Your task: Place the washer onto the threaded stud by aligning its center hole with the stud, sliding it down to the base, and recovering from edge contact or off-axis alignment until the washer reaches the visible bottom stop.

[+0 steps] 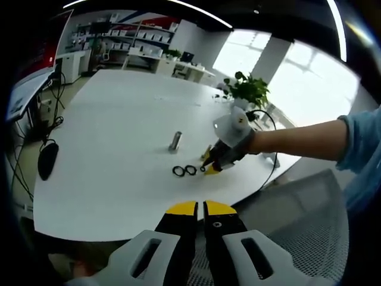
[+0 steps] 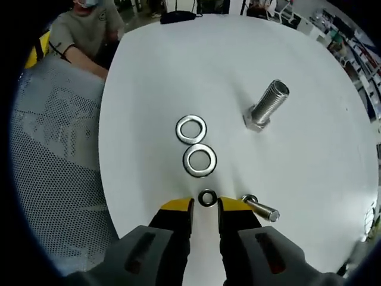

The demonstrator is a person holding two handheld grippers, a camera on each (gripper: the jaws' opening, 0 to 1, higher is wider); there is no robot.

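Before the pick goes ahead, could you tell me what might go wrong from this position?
1. The small washer lies flat on the table just ahead of the open right gripper; the tips may push it rather than grip it.
2. A small bolt lies beside the right jaw and could get knocked.
3. Two larger washers lie just beyond, risking a wrong pick.

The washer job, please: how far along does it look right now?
Nothing looks done: the threaded stud stands bare. In hand: the right gripper, jaws open, closes around the small washer lying on the table. Left: grasp, lift, align, slide down to the base.
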